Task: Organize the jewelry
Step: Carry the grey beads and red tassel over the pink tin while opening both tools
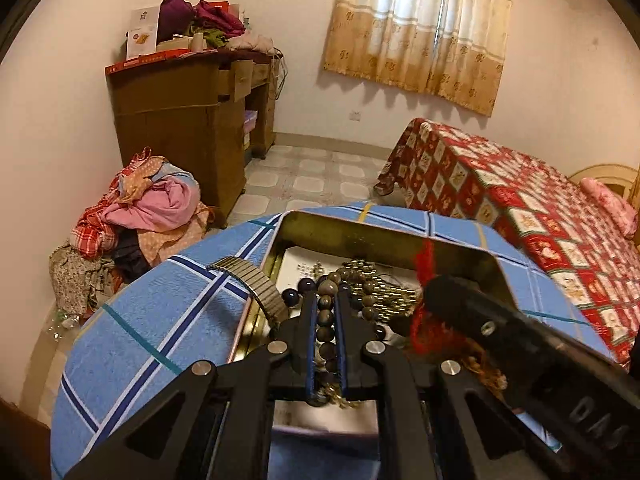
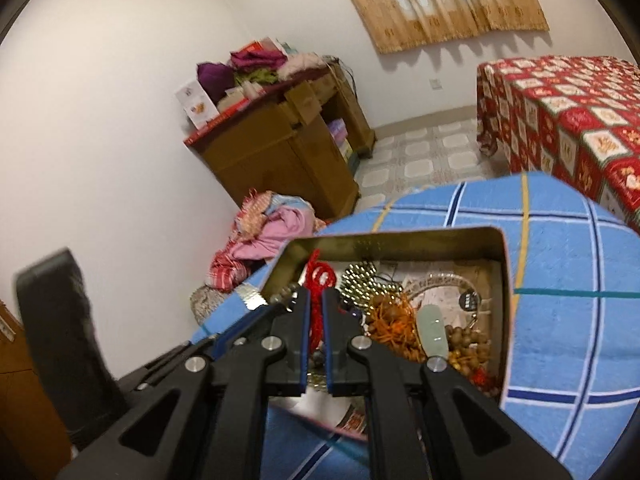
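Both grippers are parked over the same gold metal tin (image 1: 360, 236), which is set on a round table covered in a blue plaid cloth (image 1: 160, 320).

The left gripper (image 1: 325, 300) is clamped on a strand of dark brown beads (image 1: 325, 320); the beads are seen running right down the narrow gap between its blue-edged pads. Just to its left a stretchy metal watch band (image 1: 256, 284) is draped over the tin's rim. To its right, the right gripper is seen coming in at an angle.

The right gripper (image 2: 316, 300) is pinched shut on a red knotted cord (image 2: 318, 280), whose loops are bunched up just past the fingertips. Off to its right, inside the tin, more jewelry is piled: small gold beads (image 2: 360, 276), an orange tangle with wooden beads (image 2: 390, 320), a pale green jade piece (image 2: 432, 332) and a tan bead bracelet (image 2: 466, 340).

Beyond the tin, a heap of clothes (image 1: 152, 208) can be seen on the floor.
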Available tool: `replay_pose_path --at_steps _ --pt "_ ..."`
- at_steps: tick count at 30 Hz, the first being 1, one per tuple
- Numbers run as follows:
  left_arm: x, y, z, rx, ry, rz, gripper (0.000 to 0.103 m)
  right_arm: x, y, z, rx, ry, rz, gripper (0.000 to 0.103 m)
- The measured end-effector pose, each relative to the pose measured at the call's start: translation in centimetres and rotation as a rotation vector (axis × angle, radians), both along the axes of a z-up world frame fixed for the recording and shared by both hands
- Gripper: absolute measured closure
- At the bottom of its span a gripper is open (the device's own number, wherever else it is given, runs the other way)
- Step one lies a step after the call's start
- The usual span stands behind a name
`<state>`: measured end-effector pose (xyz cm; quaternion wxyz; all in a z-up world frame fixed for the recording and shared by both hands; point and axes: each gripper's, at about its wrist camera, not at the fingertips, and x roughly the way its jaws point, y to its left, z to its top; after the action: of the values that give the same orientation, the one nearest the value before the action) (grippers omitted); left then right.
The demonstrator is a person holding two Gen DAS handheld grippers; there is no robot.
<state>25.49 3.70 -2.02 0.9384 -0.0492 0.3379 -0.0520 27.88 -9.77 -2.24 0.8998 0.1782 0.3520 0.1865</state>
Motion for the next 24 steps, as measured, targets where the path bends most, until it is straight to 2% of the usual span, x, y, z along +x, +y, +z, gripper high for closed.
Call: replay_pose_path --at_steps 3,5,6,8,10,12,14,16,18,22,23,24 --pt "0.6 0.2 -0.6 0.018 0.021 0.019 0.095 0.5 0.0 -0.8 0.004 0.027 0.006 0.09" --pt "0.4 0.5 -0.6 -0.014 0.035 -0.008 0.095 0.6 -0.4 -0.8 0.017 0.033 0.013 0.071" --pt "0.2 0.7 -0.4 -0.031 0.037 -0.019 0.094 0.3 -0.6 -0.7 0.025 0.021 0.011 0.07" --pt "-0.5 1.2 0.4 -0.056 0.032 -0.038 0.079 -0.1 -0.7 -0.2 0.031 -0.001 0.005 0.07" --pt "-2.1 2.1 1.5 -0.063 -0.018 -0.038 0.042 -0.7 -0.8 0.4 0.045 -0.033 -0.006 0.069" --pt "-3.7 3.0 2.4 -0.076 -0.08 -0.03 0.033 -1.4 -1.1 0.9 0.055 -0.077 -0.033 0.069" --pt "-4.3 3.9 3.1 -0.109 -0.111 -0.036 0.033 -1.9 -1.1 1.3 0.051 -0.108 -0.049 0.068" --pt "-3.8 4.8 3.5 -0.122 -0.133 0.006 0.033 -2.3 -1.1 1.5 0.047 -0.128 -0.066 0.068" --pt "-1.9 5.3 3.1 -0.13 -0.09 0.047 0.033 -2.9 -1.3 1.6 0.046 -0.141 -0.086 0.068" --pt "2.7 5.6 1.1 -0.244 0.071 0.046 0.033 -2.9 -1.9 1.7 0.059 -0.142 -0.105 0.068" --pt "3.2 5.6 0.8 -0.266 0.088 0.048 0.033 -2.9 -2.2 1.7 0.058 -0.14 -0.115 0.068" --pt "3.7 5.6 0.5 -0.29 0.1 0.053 0.038 -2.7 -2.4 1.8 0.061 -0.138 -0.121 0.068"
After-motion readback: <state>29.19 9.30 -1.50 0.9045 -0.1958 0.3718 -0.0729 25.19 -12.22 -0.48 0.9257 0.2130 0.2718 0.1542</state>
